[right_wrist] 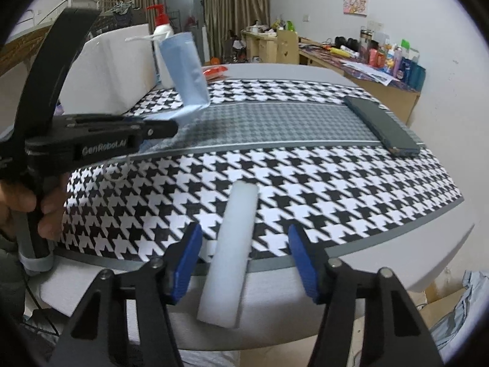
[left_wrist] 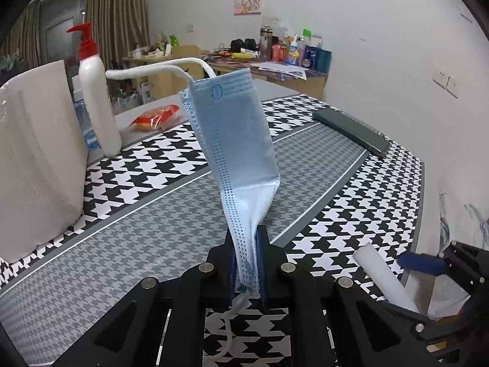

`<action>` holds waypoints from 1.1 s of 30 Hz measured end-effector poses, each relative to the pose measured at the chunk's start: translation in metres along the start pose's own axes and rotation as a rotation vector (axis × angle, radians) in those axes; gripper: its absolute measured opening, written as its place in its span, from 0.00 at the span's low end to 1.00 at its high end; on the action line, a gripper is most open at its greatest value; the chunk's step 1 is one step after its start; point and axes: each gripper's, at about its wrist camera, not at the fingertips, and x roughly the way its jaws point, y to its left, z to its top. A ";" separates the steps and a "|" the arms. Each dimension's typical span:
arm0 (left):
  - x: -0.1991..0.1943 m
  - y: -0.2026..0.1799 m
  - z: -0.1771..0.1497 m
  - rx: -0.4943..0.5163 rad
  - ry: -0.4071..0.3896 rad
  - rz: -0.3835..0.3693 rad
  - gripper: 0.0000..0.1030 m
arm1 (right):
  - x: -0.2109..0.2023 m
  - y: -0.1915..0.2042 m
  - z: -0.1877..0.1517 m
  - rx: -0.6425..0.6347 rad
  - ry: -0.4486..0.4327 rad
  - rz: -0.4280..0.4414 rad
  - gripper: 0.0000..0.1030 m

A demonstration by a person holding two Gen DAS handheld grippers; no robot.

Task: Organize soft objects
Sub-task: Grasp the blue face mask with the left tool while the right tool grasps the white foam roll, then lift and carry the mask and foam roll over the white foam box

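Left gripper [left_wrist: 249, 244]: clenched on the lower end of the mask, jaws drawn close with the folded fabric pinched between the blue pads; a hand [right_wrist: 21, 211] grips its handle, seen from the right wrist.
Mask [left_wrist: 235, 128]: blue, pleated, folded lengthwise — it stands up and away from the left fingertips, lifted clear of the mat, tilted a little. One white ear loop [left_wrist: 159, 70] sticks out from its far top corner; the other loop [left_wrist: 229, 327] hangs down behind the pads.
Right gripper [right_wrist: 244, 260]: released, jaws standing apart, neither pad touching anything.
Foam stick [right_wrist: 232, 250]: white, cylindrical, lying between the right fingers with a gap on each side; its far end rests on the mat, its near end reaches past the table edge towards the camera.
Mat [right_wrist: 336, 189]: black-and-white houndstooth with a grey band across the middle, spread under both grippers.
Phone [right_wrist: 382, 125]: dark, flat on the mat, well beyond the right fingers and off to their right.
Pump bottle [left_wrist: 97, 98]: white with a red pump, upright, beyond the left fingers and to their left, beside a large white foam block [left_wrist: 36, 159].
Red packet [left_wrist: 156, 117]: on the table beyond the mat's far edge, just left of the mask as the left wrist sees it.
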 end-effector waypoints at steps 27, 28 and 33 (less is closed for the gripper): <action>-0.029 -0.015 -0.003 0.027 -0.069 -0.019 0.12 | -0.015 0.012 -0.002 0.037 -0.043 -0.026 0.17; -0.032 -0.015 -0.003 0.027 -0.075 -0.020 0.12 | -0.017 0.011 0.000 0.048 -0.055 -0.018 0.17; -0.042 -0.013 -0.001 0.024 -0.096 -0.020 0.12 | -0.022 0.015 0.009 0.046 -0.090 -0.018 0.17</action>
